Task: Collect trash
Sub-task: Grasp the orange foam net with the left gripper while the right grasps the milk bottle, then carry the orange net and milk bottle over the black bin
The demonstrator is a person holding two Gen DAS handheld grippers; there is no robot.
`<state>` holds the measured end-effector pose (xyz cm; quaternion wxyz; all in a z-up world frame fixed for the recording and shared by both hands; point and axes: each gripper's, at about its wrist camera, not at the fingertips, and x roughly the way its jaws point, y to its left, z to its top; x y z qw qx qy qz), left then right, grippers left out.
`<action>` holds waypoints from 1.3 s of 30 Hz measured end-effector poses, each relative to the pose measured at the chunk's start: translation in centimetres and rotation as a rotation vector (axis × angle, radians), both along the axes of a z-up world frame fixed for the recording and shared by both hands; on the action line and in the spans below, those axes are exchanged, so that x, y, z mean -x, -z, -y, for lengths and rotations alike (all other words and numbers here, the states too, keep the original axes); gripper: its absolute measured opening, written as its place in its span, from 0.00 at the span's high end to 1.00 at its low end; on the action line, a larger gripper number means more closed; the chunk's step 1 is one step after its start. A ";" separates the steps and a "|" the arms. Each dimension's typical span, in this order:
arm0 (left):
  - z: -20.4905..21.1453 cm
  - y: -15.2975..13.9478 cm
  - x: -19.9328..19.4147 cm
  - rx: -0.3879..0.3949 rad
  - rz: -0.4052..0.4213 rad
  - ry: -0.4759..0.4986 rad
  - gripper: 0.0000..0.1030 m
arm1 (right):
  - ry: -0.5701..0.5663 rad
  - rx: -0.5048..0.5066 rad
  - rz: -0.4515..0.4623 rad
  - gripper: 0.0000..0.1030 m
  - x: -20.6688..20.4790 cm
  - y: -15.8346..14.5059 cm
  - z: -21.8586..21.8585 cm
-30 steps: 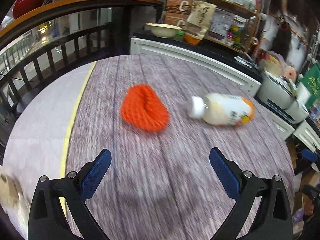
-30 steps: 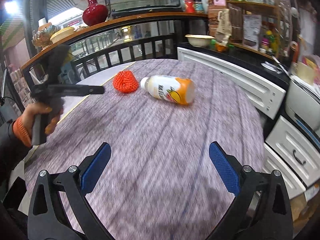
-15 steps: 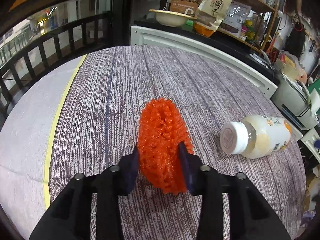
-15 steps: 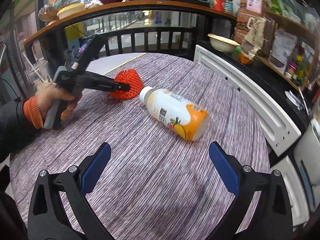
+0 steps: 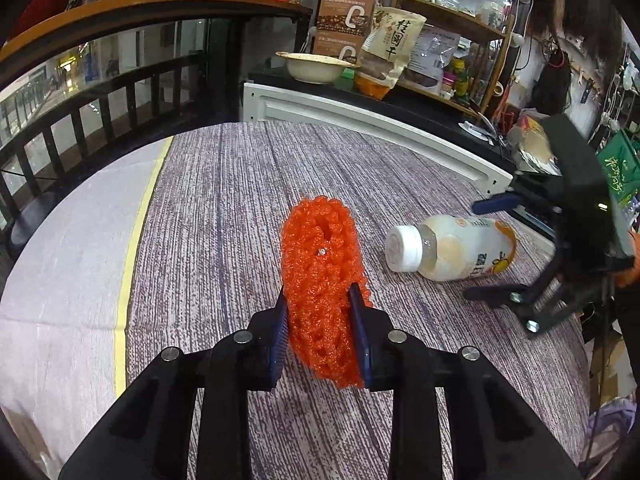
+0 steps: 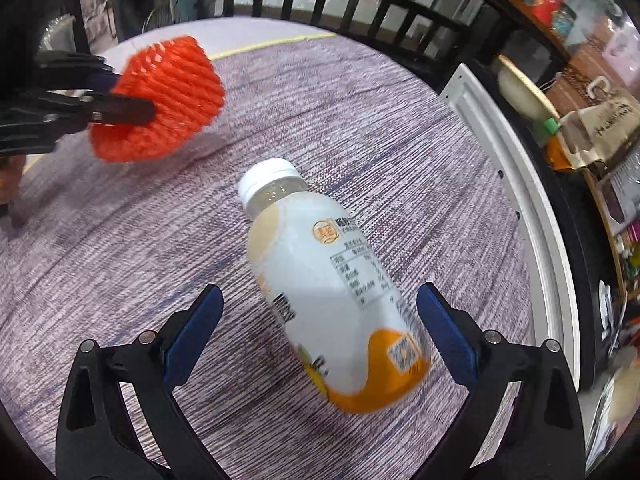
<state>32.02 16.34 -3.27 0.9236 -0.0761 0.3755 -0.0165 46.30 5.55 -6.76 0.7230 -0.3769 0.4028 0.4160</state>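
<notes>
Moved: left tool (image 5: 320,332) has squeezed the net (image 5: 320,272) and now lifts it off the tabletop (image 5: 208,216); right tool (image 6: 316,320) has come in close over the bottle (image 6: 320,276)
Left tool: clenched on the net's lower end, pads pressed into both sides
Right tool: spread wide, one finger on each side of the bottle, not touching it
Net: orange foam mesh; looks very light and squashy; any pinch should hold it
Bottle: lies on its side, white cap (image 6: 266,176) pointing away; looks smooth, hard and likely to roll; best to grab across the fat middle
Tabletop: round, with a purple-grey striped cloth; looks flat and a bit rough
Room: black railing (image 5: 80,100) behind; white cabinet (image 5: 360,116) and full shelves (image 5: 452,52) to one side
</notes>
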 end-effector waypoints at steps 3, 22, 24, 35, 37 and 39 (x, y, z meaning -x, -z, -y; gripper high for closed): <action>0.3 0.2 0.1 0.011 0.000 0.020 0.73 | -0.025 0.048 -0.039 0.18 -0.8 1.0 -0.6; 3.3 -0.2 3.5 0.024 0.019 0.056 0.73 | 0.216 -0.244 -0.079 0.40 5.7 -1.9 6.4; 4.1 -0.3 4.6 0.031 0.023 0.068 0.73 | 0.218 -0.283 -0.063 0.40 7.9 -2.4 7.3; 7.1 -0.3 11.0 0.079 0.033 0.096 0.73 | 0.265 -0.445 -0.019 0.40 18.0 -3.8 10.9; 7.5 -0.3 12.1 0.082 0.040 0.095 0.73 | 0.281 -0.466 -0.011 0.40 19.5 -4.0 11.6; 7.8 -0.3 13.2 0.085 0.047 0.093 0.73 | 0.301 -0.488 -0.005 0.40 21.0 -4.0 12.6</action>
